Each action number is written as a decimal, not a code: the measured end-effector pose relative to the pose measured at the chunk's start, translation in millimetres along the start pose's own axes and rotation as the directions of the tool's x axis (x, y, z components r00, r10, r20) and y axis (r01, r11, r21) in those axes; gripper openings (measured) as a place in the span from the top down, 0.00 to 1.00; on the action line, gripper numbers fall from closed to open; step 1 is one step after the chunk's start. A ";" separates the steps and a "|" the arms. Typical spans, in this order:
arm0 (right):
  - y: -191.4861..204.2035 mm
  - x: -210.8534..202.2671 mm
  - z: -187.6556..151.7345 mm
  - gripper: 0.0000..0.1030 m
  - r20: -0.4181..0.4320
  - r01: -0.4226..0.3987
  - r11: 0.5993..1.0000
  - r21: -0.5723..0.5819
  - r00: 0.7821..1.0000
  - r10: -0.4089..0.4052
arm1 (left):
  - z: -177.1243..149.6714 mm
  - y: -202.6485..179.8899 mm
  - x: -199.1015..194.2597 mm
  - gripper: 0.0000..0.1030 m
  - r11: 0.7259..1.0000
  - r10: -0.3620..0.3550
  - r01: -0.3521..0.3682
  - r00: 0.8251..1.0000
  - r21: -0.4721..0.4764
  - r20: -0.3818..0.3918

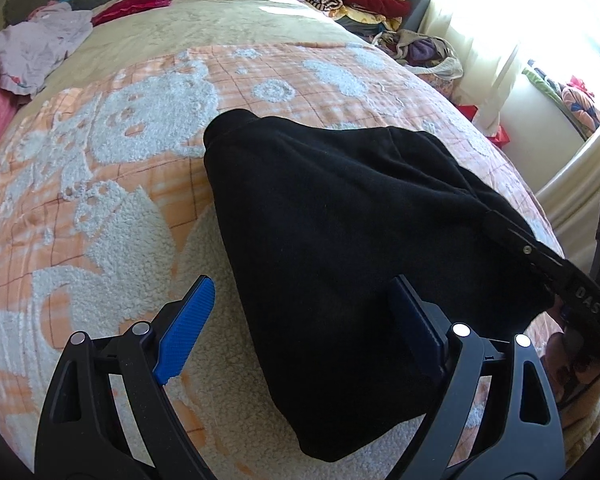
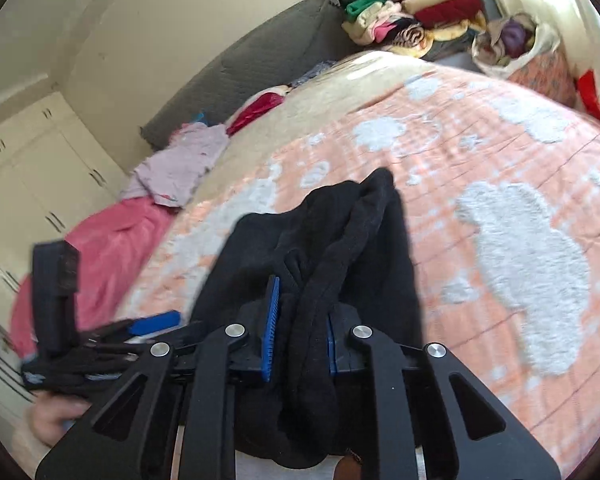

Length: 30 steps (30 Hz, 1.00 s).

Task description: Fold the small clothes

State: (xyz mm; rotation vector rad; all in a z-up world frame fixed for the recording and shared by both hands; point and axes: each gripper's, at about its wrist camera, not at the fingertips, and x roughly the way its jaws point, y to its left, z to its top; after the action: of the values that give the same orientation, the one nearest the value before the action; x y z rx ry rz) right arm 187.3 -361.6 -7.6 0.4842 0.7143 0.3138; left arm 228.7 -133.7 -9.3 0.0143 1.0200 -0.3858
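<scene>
White letters reading "DAS" stand on a black strap (image 1: 588, 300) at the right edge of the left wrist view. No other text is legible in either view.

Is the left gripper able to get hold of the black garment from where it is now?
Probably yes. The left gripper is open and the black garment lies partly between its fingers on the blanket, nothing in between. The right gripper already pinches a bunched part.
</scene>
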 end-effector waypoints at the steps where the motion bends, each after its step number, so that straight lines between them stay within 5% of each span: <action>1: -5.0 2.8 -4.2 0.83 -0.006 0.013 1.000 0.004 1.000 -0.013 | -1.3 -1.8 1.5 0.21 1.000 0.000 0.000 1.000 0.007 -0.003; 9: -18.3 5.3 -19.8 0.81 0.002 0.031 0.998 0.054 1.000 -0.031 | -7.8 -5.8 6.6 0.21 1.000 -0.009 0.009 1.000 0.001 -0.012; 14: -17.1 1.5 -20.4 0.65 -0.028 0.014 0.997 0.081 1.000 -0.012 | -11.2 -3.3 4.9 0.21 1.000 -0.008 0.008 1.000 -0.006 -0.013; 21: -12.7 -18.4 -28.0 0.55 -0.031 0.008 0.996 0.089 0.999 -0.005 | -23.8 -3.2 -5.5 0.21 1.000 -0.008 0.008 1.000 -0.007 0.006; 25: -7.1 -21.8 -35.4 0.56 -0.059 0.021 0.998 0.060 0.998 -0.017 | -32.6 -3.0 -9.4 0.21 1.000 -0.020 0.020 1.000 -0.015 0.010; 30: -5.2 -25.9 -42.8 0.82 -0.065 0.013 0.999 0.040 0.998 -0.010 | -39.7 -6.5 -11.6 0.21 0.999 -0.032 0.032 0.999 -0.012 0.004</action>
State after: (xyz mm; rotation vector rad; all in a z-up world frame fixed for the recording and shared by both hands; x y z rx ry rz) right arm 139.8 -363.8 -24.1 0.5096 0.7874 0.3059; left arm 188.4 -128.6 -19.5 -0.0136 1.0193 -0.4088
